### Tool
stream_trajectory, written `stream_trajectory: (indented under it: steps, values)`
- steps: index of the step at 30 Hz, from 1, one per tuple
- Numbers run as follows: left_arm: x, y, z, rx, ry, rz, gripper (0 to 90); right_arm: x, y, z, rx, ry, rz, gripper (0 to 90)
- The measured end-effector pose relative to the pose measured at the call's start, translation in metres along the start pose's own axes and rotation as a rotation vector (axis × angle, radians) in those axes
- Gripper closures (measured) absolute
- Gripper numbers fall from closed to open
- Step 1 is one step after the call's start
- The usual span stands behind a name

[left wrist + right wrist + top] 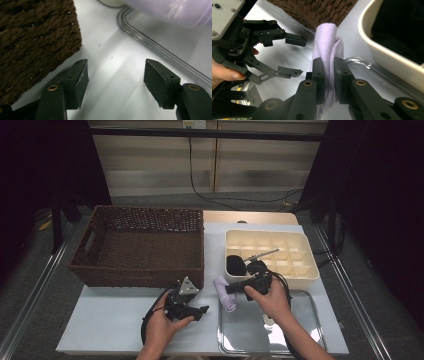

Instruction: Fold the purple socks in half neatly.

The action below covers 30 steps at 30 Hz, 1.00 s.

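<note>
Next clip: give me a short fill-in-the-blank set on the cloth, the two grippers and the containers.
1. The right gripper is shut on a ____ cloth.
2. The left gripper has ____ between its open jaws.
3. The brown wicker basket lies to the ____ of the cream divided box in the high view.
4. The cloth hangs over the rim of a ____ tray.

Missing words: lilac; nothing; left; metal
</note>
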State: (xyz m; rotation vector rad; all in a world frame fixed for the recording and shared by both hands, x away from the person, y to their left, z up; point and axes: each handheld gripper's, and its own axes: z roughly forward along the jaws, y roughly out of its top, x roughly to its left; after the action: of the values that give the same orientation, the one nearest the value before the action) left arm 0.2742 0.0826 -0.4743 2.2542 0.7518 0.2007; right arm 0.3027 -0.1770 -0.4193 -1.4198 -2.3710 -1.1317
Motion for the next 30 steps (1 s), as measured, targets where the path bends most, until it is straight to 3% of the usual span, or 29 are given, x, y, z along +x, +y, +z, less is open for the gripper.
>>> stream_trajectory:
  steps: [9, 14, 20, 30]
  values:
    - [0.001, -0.005, 0.003, -0.004, 0.02, 0.019, 33.8, -0.003, 0.01, -0.017, -0.006, -0.035, -0.015, 80.2]
    - [0.002, -0.008, 0.004, -0.031, 0.005, 0.021, 31.9, -0.003, 0.017, -0.027, -0.019, -0.055, -0.025, 80.2]
    - [0.0, -0.01, 0.005, -0.029, 0.01, 0.063, 28.1, -0.003, 0.026, -0.04, -0.034, -0.074, -0.027, 80.1]
    - [0.0, -0.012, 0.006, -0.05, 0.0, 0.065, 26.1, -0.01, 0.037, -0.055, -0.054, -0.096, -0.022, 80.0]
